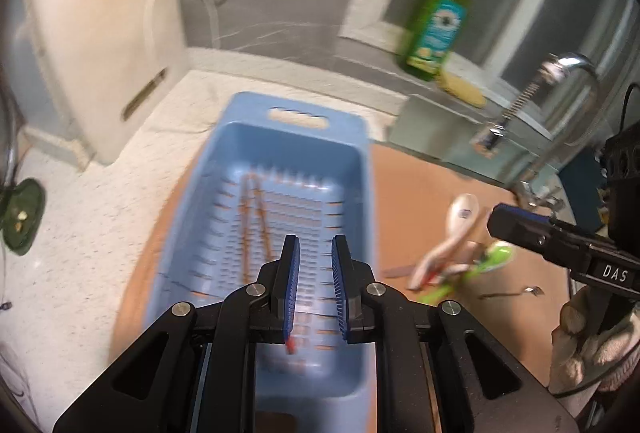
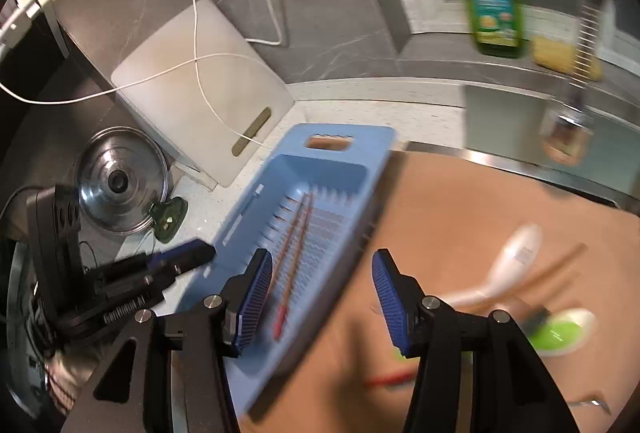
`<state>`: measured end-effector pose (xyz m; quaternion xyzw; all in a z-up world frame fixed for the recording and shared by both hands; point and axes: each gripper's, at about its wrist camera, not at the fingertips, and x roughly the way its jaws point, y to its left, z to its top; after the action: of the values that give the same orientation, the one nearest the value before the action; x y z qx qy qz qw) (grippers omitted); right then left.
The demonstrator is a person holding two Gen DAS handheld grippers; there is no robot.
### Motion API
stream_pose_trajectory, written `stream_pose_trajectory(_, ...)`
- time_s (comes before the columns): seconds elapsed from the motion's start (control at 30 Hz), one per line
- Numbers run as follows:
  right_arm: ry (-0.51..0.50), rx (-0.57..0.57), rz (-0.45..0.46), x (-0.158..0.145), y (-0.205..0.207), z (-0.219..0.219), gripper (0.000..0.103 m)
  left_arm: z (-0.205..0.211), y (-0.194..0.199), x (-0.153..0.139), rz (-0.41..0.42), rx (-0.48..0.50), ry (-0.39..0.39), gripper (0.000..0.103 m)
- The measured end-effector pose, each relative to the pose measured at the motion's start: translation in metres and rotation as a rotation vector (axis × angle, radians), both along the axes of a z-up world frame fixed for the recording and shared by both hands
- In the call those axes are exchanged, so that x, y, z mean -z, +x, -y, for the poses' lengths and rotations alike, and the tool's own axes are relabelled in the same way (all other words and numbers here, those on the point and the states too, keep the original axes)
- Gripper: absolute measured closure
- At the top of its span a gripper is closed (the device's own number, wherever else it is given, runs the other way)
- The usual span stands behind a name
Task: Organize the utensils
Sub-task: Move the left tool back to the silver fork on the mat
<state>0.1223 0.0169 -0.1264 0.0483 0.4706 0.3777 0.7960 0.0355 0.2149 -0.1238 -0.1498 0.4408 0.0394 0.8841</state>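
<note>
On the brown mat [image 1: 420,185] lies a pale blue slotted tray [image 1: 224,169] holding thin brown chopsticks [image 1: 250,229]. Right of it lie a white spoon [image 1: 460,213] and green spoon [image 1: 492,257]. Left gripper [image 1: 315,253] stands slightly parted, empty; right gripper [image 2: 320,297] open, empty.

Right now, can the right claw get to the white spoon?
Probably yes. The right claw is open and empty, and the white spoon lies uncovered on the brown mat, beside the blue tray, with nothing between them.
</note>
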Motion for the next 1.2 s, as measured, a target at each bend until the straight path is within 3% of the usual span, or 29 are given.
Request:
stream_pose_trajectory(0.07, -0.008, 0.021, 0.009, -0.001, -0.005, 0.029, 0.032, 0.016, 0.000, -0.003, 0.013, 0.038, -0.005, 0.088)
stream_pose_trajectory(0.33, -0.073, 0.178, 0.003, 0.004, -0.011, 0.146, 0.031, 0.097, 0.010, -0.001, 0.015, 0.247, 0.020, 0.088)
stream_pose_trajectory(0.53, -0.164, 0.151, 0.012, 0.021, -0.012, 0.204, 0.032, 0.169, 0.022, 0.018, -0.030, 0.470, 0.089, 0.088)
stream_pose_trajectory(0.7, -0.286, 0.076, 0.022, 0.041, -0.016, 0.225, 0.033, 0.217, 0.032, 0.042, -0.084, 0.644, 0.172, 0.088)
stream_pose_trajectory(0.77, -0.334, 0.042, 0.027, 0.051, -0.016, 0.229, 0.040, 0.231, 0.037, 0.053, -0.112, 0.698, 0.190, 0.088)
stream_pose_trajectory(0.97, -0.443, -0.040, 0.044, 0.076, -0.010, 0.221, 0.050, 0.251, 0.056, 0.073, -0.171, 0.771, 0.212, 0.088)
stream_pose_trajectory(1.1, -0.463, -0.042, 0.022, 0.088, -0.008, 0.221, 0.054, 0.263, 0.063, 0.083, -0.195, 0.808, 0.244, 0.088)
stream_pose_trajectory(1.2, -0.403, 0.009, -0.017, 0.081, -0.009, 0.233, 0.054, 0.267, 0.065, 0.088, -0.219, 0.832, 0.253, 0.088)
